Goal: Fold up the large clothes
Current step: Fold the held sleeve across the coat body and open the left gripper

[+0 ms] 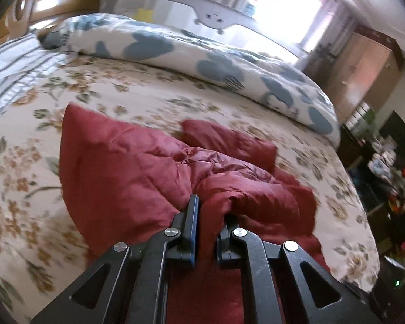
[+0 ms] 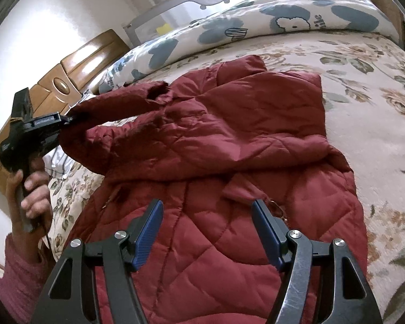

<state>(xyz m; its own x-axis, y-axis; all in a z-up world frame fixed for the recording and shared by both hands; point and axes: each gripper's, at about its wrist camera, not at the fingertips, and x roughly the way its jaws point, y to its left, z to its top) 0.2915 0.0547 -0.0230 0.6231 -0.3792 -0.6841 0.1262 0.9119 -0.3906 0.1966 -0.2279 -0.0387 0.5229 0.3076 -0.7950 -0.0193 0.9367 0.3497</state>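
duvet lettering unreadable, red jacket

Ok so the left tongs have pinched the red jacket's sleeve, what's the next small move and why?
Probably carry the sleeve across onto the jacket's quilted front. The left tongs hold it raised off the floral bedspread, while the right tongs hover open above the body, free to pin it.

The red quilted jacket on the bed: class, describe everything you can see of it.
The red quilted jacket is a puffy, shiny, diamond-stitched garment lying spread and rumpled on the floral bedspread. One sleeve is lifted off the bed, pinched in the shut left tool. The open right tool hovers over its lower body, not gripping it.
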